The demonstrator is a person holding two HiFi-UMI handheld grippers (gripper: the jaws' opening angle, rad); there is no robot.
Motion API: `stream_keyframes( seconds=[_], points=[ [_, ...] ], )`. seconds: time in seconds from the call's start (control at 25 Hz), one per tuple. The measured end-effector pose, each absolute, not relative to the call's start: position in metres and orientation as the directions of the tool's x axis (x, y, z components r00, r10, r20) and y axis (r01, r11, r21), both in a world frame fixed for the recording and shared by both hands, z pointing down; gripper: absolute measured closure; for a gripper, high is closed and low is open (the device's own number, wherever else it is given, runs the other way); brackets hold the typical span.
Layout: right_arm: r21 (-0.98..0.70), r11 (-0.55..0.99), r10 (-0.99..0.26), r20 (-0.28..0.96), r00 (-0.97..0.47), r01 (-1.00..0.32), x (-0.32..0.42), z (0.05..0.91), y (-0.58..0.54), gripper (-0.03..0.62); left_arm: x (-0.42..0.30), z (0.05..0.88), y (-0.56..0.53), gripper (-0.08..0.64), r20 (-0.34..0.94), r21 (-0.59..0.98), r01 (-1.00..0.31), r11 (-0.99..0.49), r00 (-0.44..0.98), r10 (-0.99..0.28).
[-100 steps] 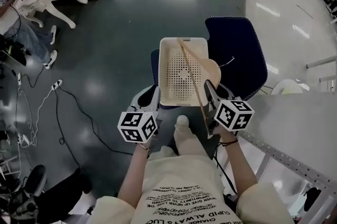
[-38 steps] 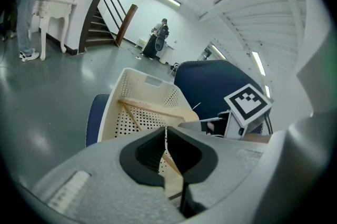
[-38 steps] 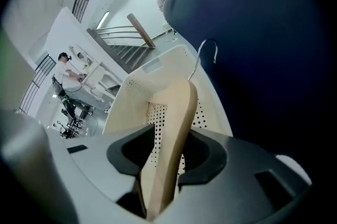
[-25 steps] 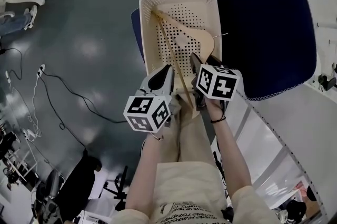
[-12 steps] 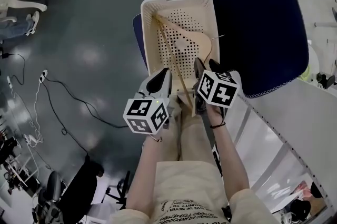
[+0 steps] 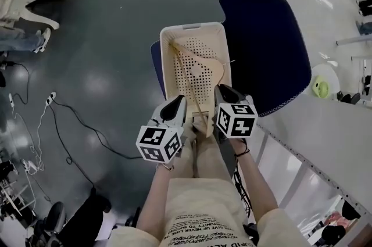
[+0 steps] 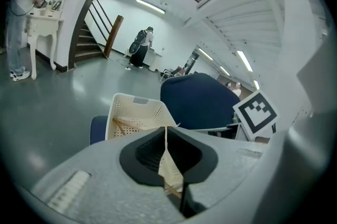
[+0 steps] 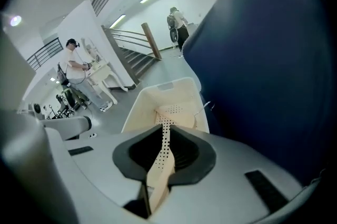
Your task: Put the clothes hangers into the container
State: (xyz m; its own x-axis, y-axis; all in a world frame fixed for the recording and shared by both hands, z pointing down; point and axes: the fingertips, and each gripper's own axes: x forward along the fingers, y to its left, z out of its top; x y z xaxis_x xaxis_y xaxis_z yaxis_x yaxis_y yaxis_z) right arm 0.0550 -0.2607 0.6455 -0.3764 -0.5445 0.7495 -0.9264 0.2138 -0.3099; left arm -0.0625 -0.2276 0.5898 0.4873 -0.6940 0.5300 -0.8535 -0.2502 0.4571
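Note:
A cream perforated basket (image 6: pixel 165 65) rests on a blue stool, and a wooden hanger (image 6: pixel 200 57) lies slanted inside it. Both grippers are at the basket's near end. My left gripper (image 6: pixel 177 101) is shut with the cream wall (image 7: pixel 167 157) pinched between its jaws. My right gripper (image 6: pixel 224 92) is closing its jaws on the perforated wall (image 8: pixel 163 152), and the pads press on it. The left gripper view shows the basket (image 7: pixel 131 107) with the hanger (image 7: pixel 126 125) inside it. The basket (image 8: pixel 152 99) also lies ahead in the right gripper view.
A big navy chair (image 6: pixel 267 48) stands right behind the basket on the right. A white table (image 6: pixel 325 141) runs along the right side. Cables (image 6: pixel 70 118) trail over the grey floor on the left. People stand far off by a white desk (image 7: pixel 42 22).
The hanger, earlier sticking out by the right gripper, now lies in the basket. The right jaws have come together on the basket's near wall. The left gripper has stayed at the near end.

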Motion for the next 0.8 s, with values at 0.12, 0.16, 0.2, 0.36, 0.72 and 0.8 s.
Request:
stream_keyframes(
  seconds=[0.12, 0.16, 0.2, 0.36, 0.72, 0.8],
  points=[
    [-0.315, 0.289, -0.555, 0.714, -0.427, -0.904, 0.052, 0.617, -0.262, 0.566, -0.063, 0.564, -0.229, 0.532, 0.497, 0.456, -0.849, -0.267, 0.491, -0.715],
    [-0.317, 0.318, -0.559, 0.699, -0.446, -0.894, 0.049, 0.607, -0.262, 0.571, -0.062, 0.554, -0.229, 0.532, 0.483, 0.454, -0.846, -0.278, 0.496, -0.721],
    [-0.316, 0.347, -0.564, 0.682, -0.466, -0.883, 0.047, 0.596, -0.261, 0.572, -0.062, 0.545, -0.23, 0.532, 0.47, 0.453, -0.842, -0.293, 0.505, -0.724],
    [-0.315, 0.434, -0.585, 0.614, -0.53, -0.844, 0.04, 0.56, -0.255, 0.583, -0.061, 0.512, -0.231, 0.532, 0.427, 0.408, -0.834, -0.371, 0.534, -0.73],
    [-0.327, 0.498, -0.637, 0.49, -0.595, -0.803, 0.033, 0.489, -0.26, 0.588, -0.075, 0.444, -0.24, 0.532, 0.336, 0.323, -0.846, -0.424, 0.522, -0.784],
    [-0.324, 0.514, -0.651, 0.456, -0.607, -0.794, 0.031, 0.474, -0.262, 0.588, -0.077, 0.431, -0.239, 0.532, 0.315, 0.304, -0.847, -0.435, 0.521, -0.794]
  ],
)
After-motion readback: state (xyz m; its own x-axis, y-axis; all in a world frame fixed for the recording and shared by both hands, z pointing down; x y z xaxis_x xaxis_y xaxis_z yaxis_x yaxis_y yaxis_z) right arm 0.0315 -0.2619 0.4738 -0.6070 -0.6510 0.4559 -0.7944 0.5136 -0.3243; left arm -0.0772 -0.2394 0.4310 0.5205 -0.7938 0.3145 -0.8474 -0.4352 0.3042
